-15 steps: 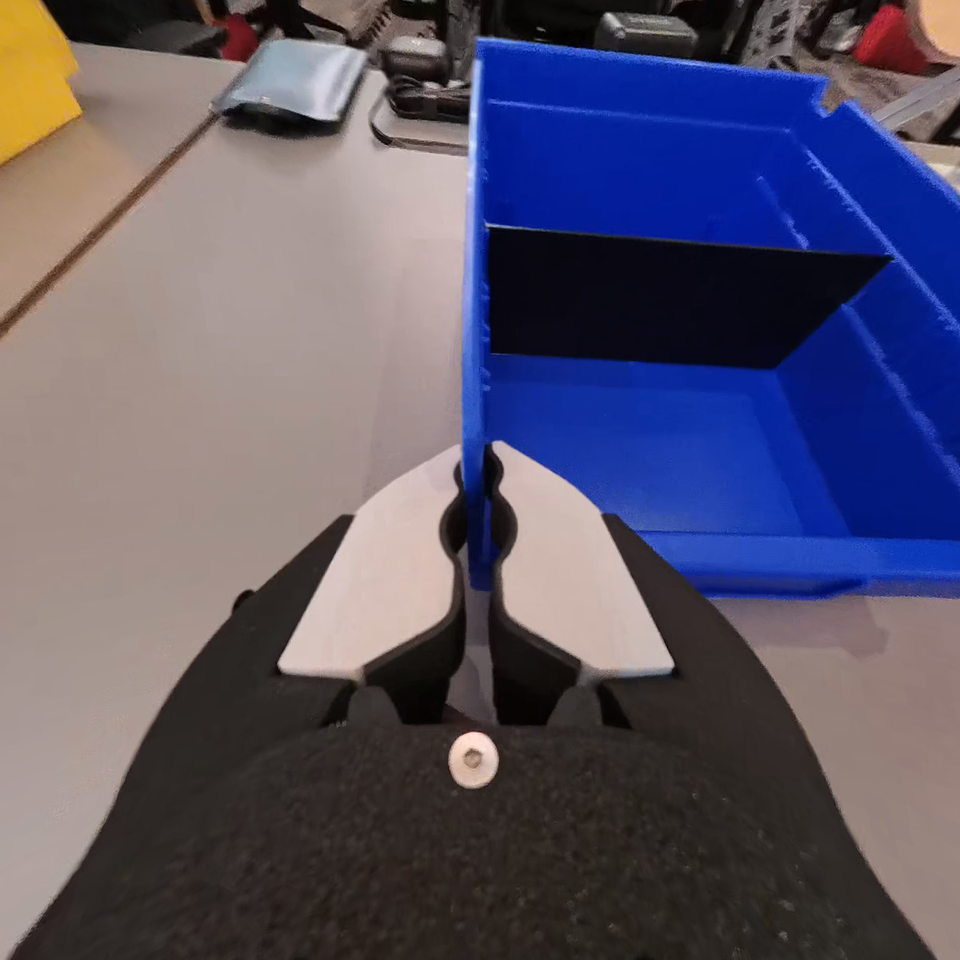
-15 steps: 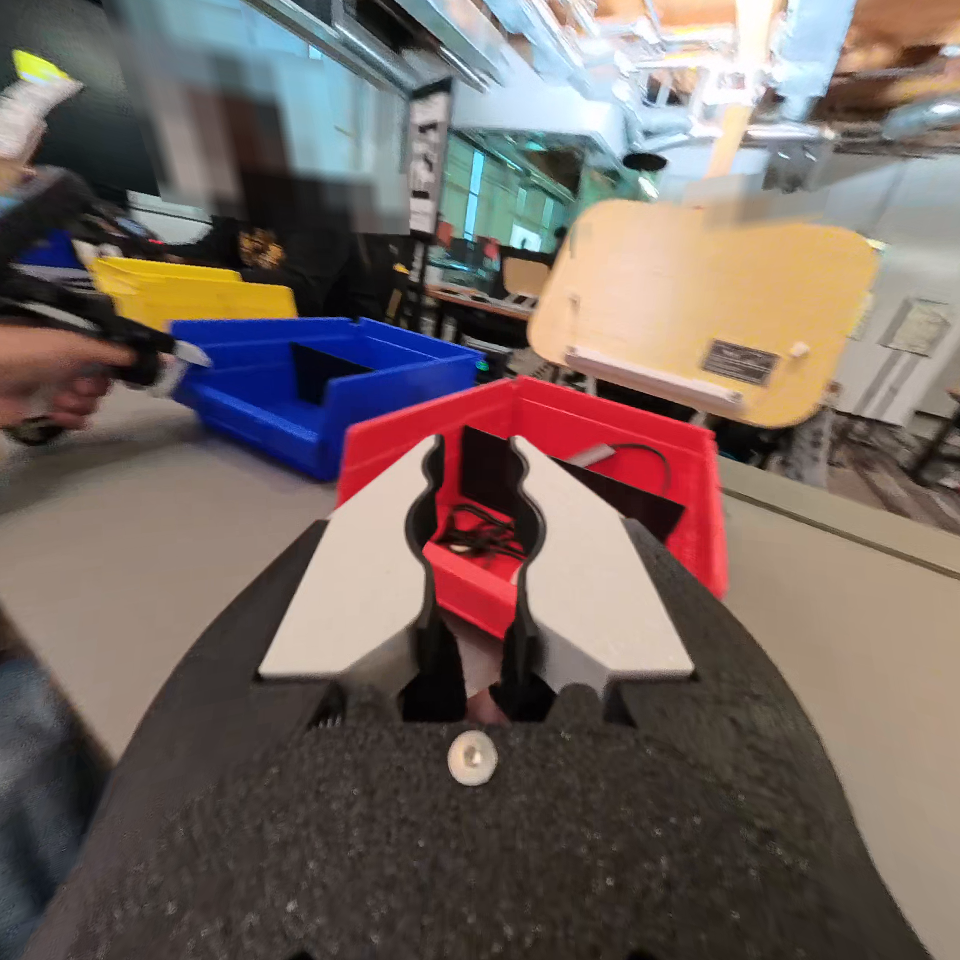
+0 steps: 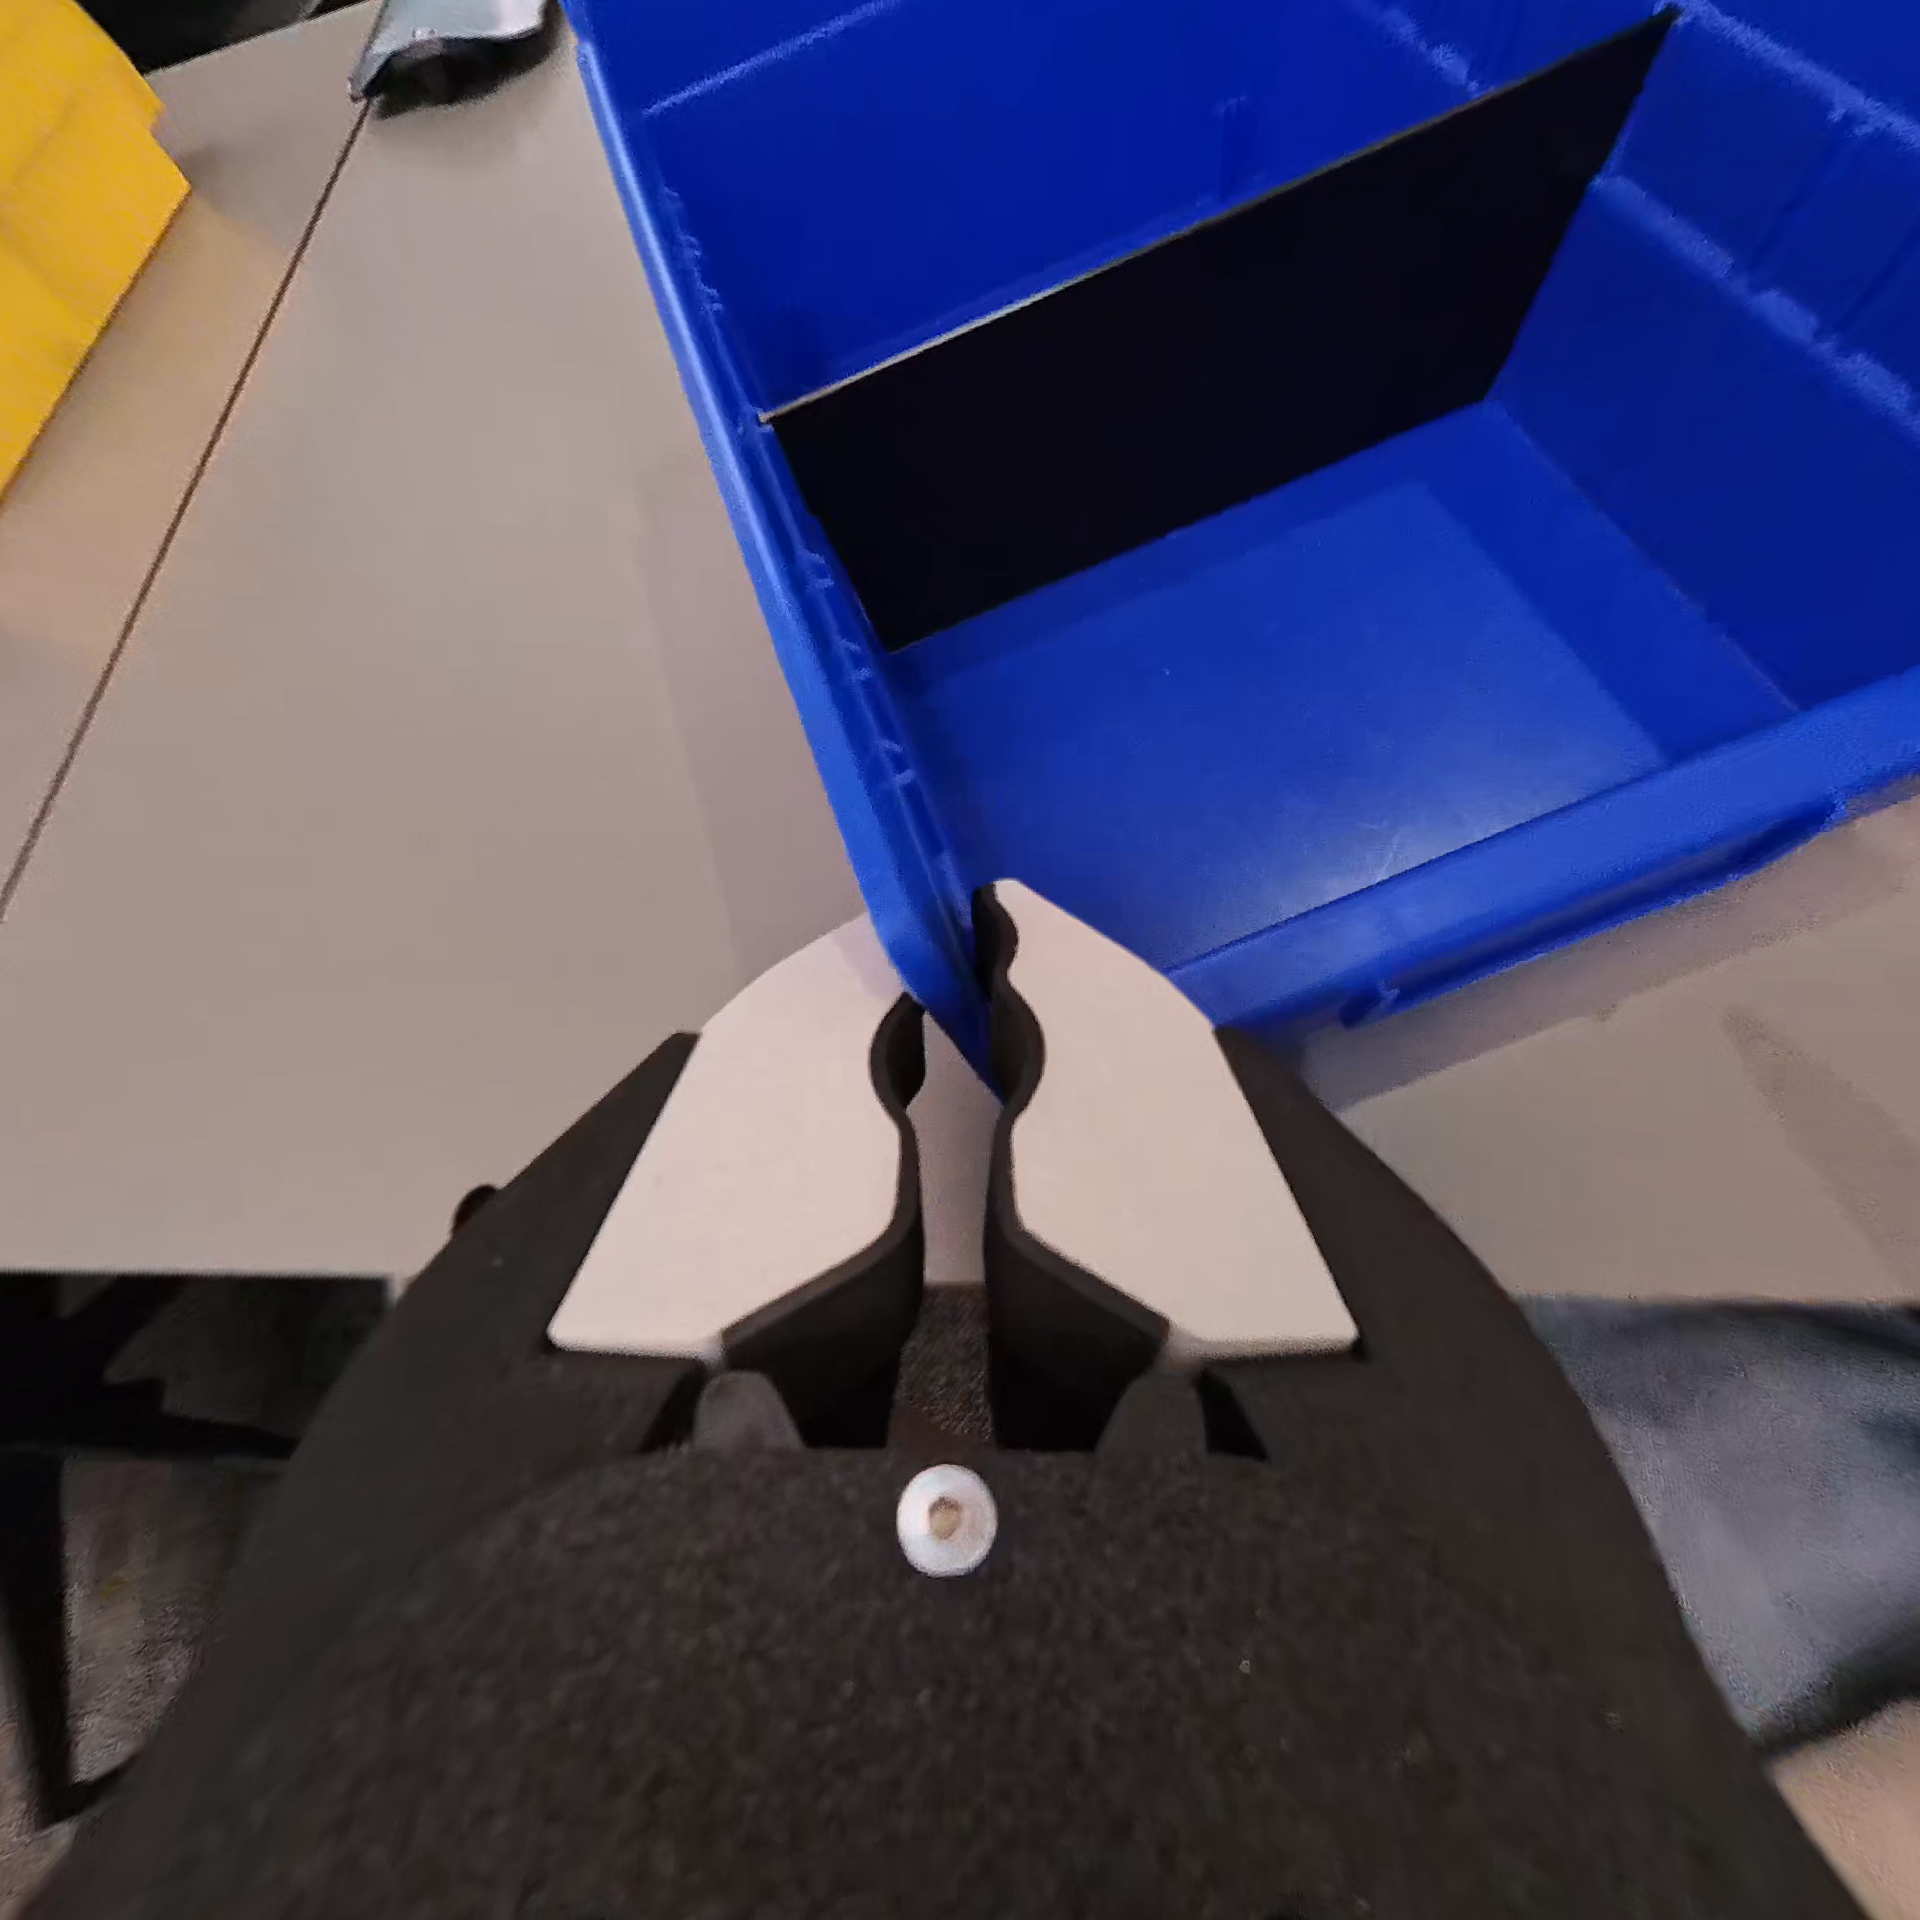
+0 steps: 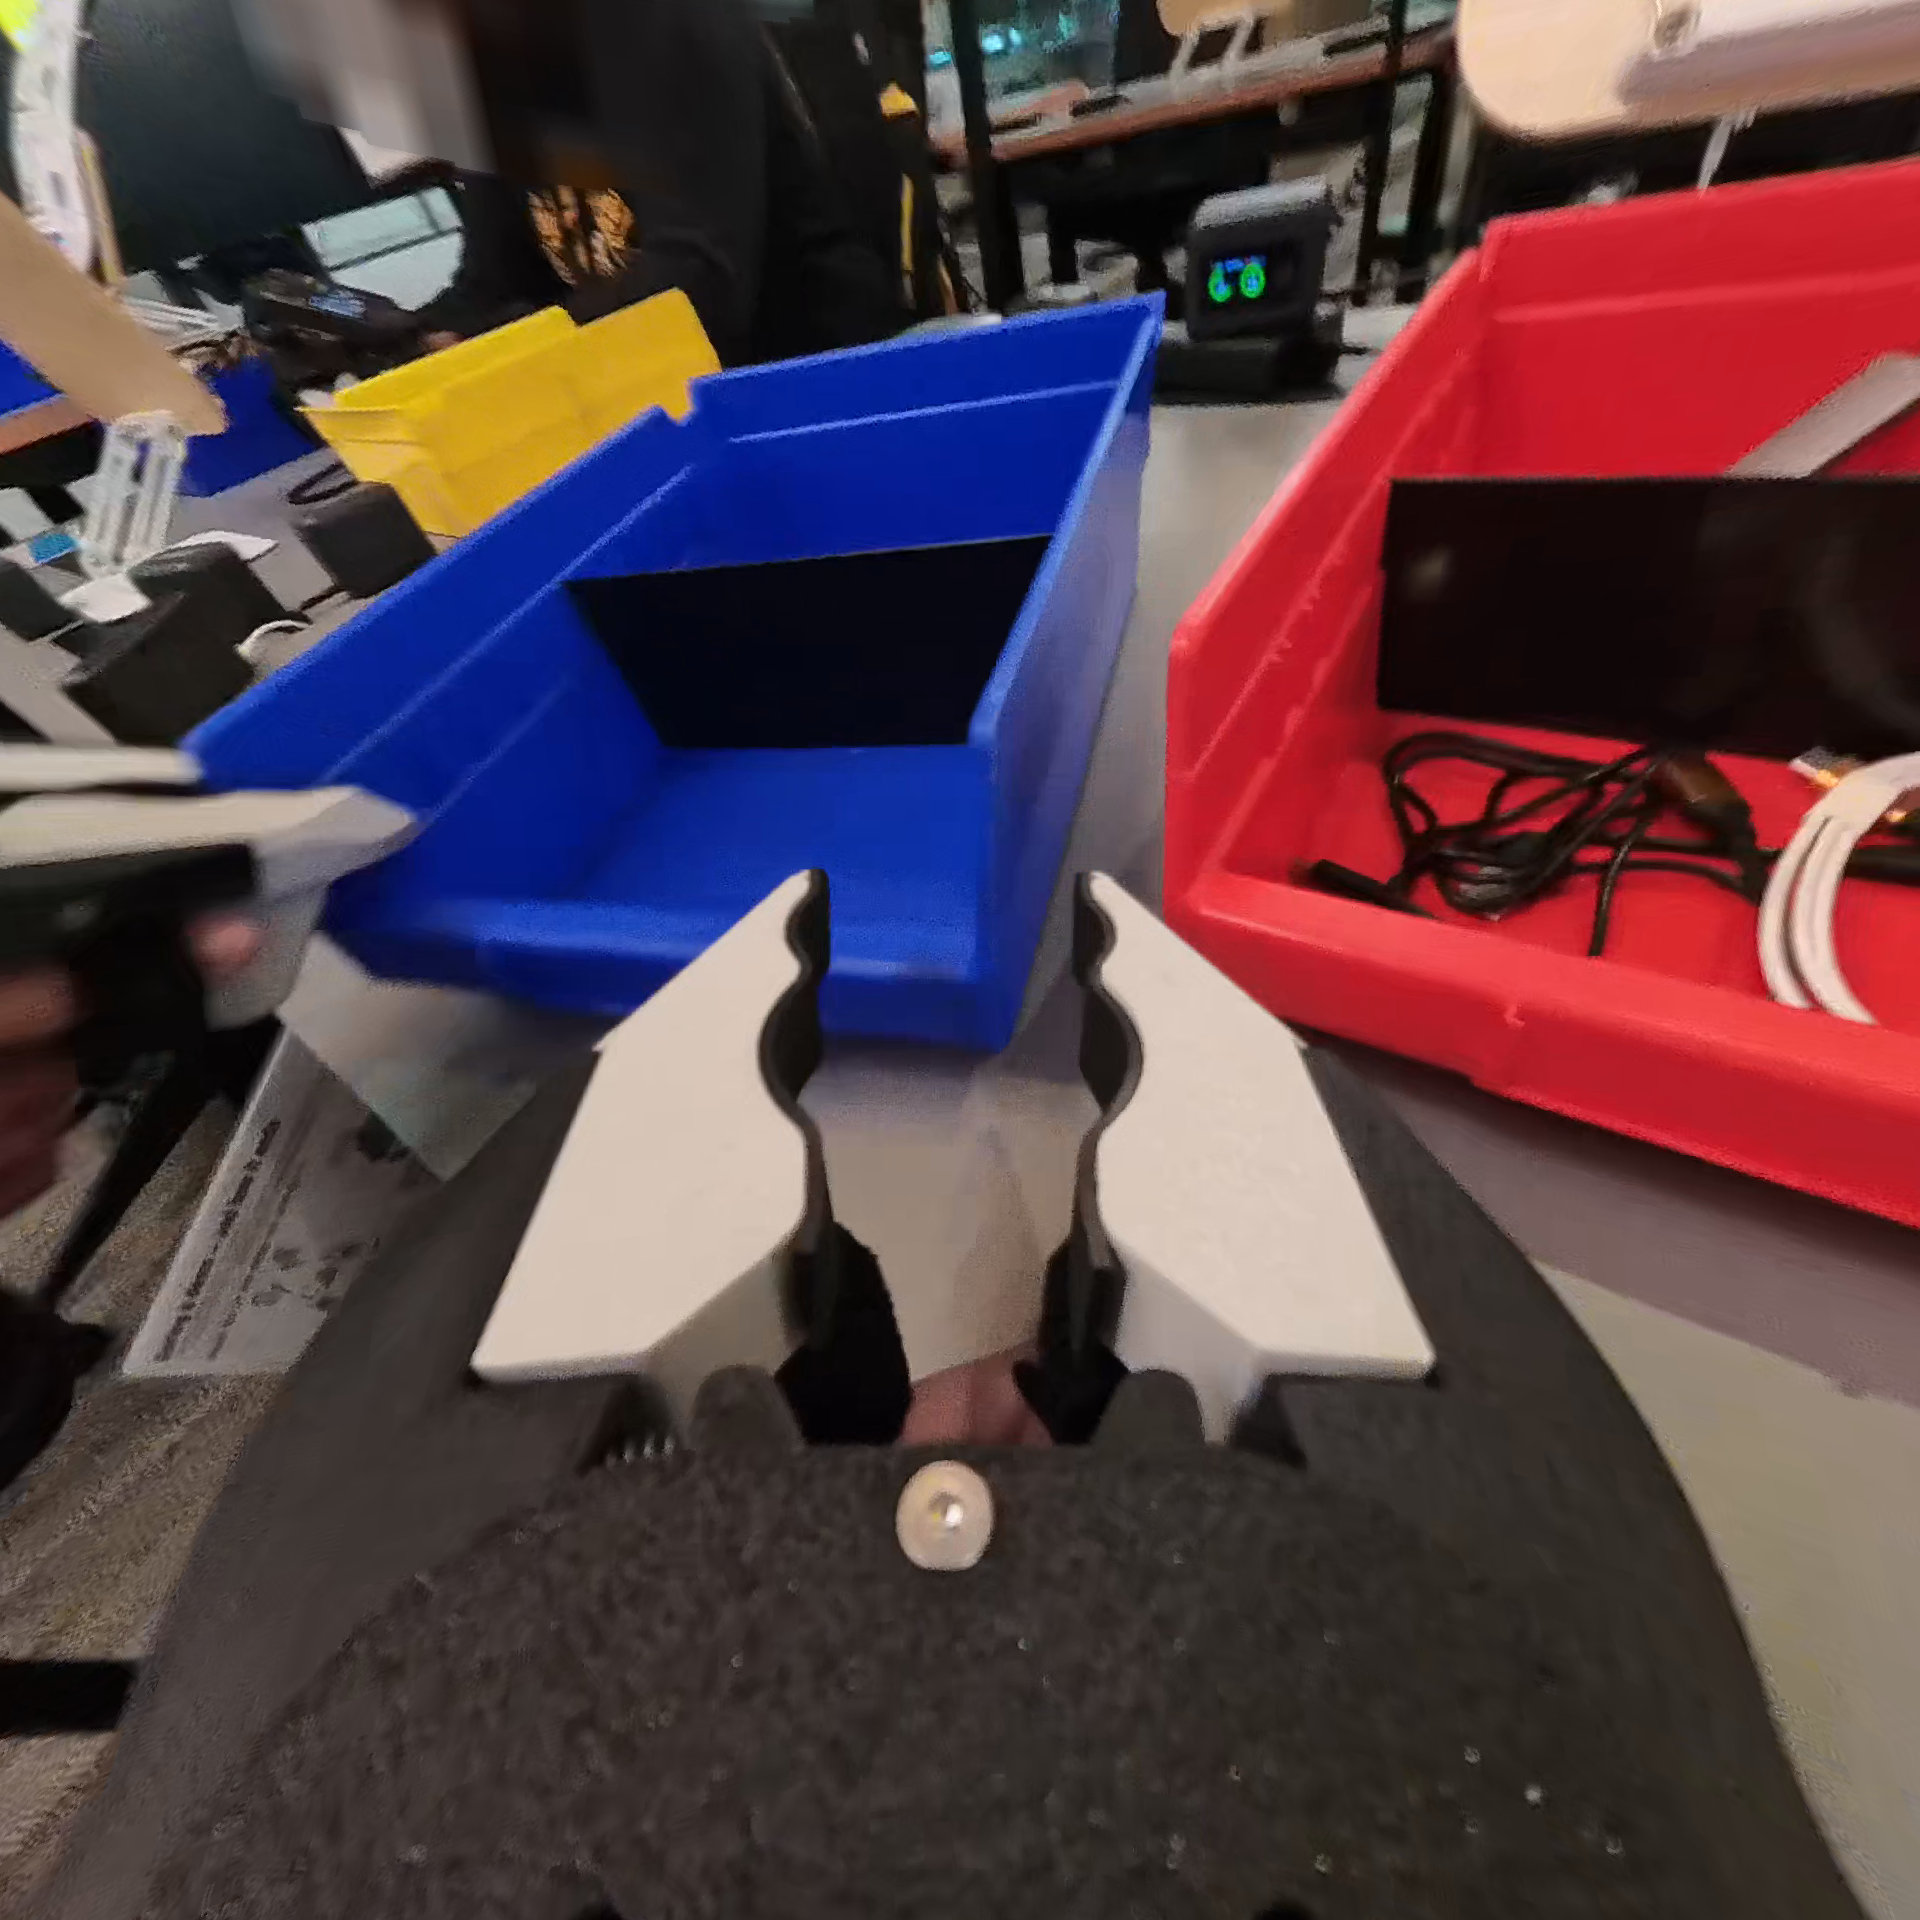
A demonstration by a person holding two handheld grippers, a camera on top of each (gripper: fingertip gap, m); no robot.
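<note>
Blue bin (image 4: pixel 790 665) between yellow bin (image 4: pixel 520 405), red bin (image 4: pixel 1351 935).

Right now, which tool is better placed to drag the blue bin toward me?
Left. The left tool is already clamped on the blue bin at its near corner wall, while the right tool is open in front of it, touching nothing.

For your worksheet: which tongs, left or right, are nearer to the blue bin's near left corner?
Left. The left tongs are shut on the blue bin at that corner wall. The right tongs are open, in front of the bin's opposite near corner, beside the red bin.
</note>
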